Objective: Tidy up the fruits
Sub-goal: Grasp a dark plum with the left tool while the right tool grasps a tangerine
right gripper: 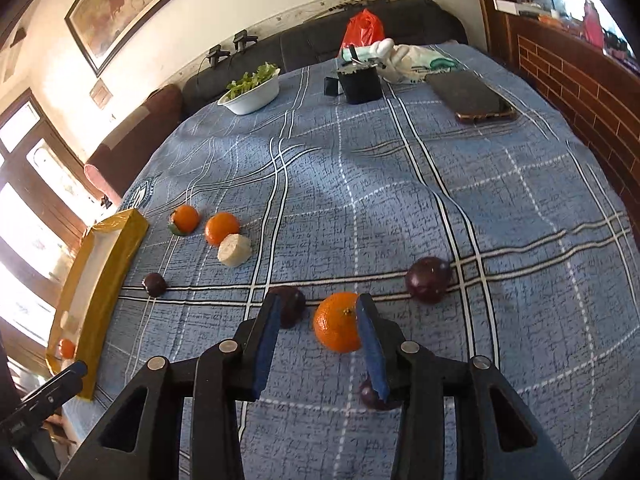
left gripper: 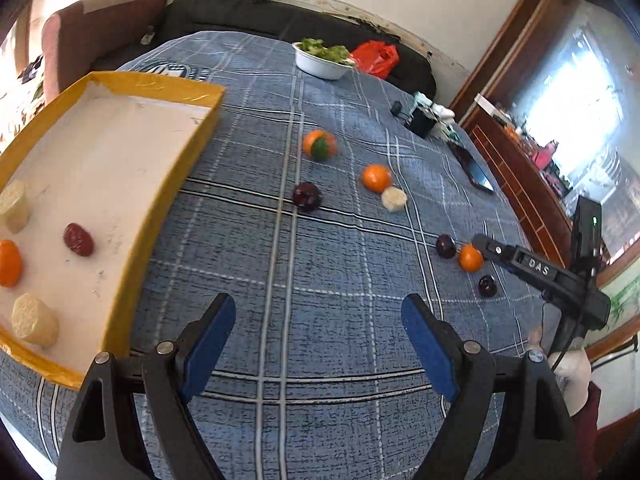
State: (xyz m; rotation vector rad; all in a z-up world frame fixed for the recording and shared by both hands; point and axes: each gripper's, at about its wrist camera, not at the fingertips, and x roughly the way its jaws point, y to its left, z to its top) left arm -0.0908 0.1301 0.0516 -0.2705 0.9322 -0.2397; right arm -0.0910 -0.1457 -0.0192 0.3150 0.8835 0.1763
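On the blue checked cloth (right gripper: 400, 200), just ahead of the right gripper (right gripper: 318, 320), sits an orange (right gripper: 338, 322). The gripper's blue pads stand partly apart and hold nothing; the right pad overlaps the orange's right edge in the picture, and whether it touches I cannot tell. The orange is off-centre between the jaws, so a close from here could pinch its side and send it rolling into the dark plum (right gripper: 290, 306) at the left pad or the plum (right gripper: 374, 394) beneath the right one. The soft, wrinkled cloth could also catch a low pad. Another plum (right gripper: 428, 280) lies to the right.

The left gripper (left gripper: 318, 320) is wide open and empty over bare cloth, just right of the yellow-rimmed tray (left gripper: 160, 208).

Counted loose on the cloth: three oranges, one of them with a green leaf (left gripper: 319, 145), another at mid-cloth (left gripper: 376, 178); four plums, including one (left gripper: 307, 196) at mid-cloth; one pale sliced round (left gripper: 394, 199).

In the tray: one orange (left gripper: 9, 263), one red berry-like fruit (left gripper: 78, 239), two pale rounds (left gripper: 34, 320) (left gripper: 14, 206).

At the far edge stand a white bowl of greens (left gripper: 322, 58) and a red bag (left gripper: 375, 58).
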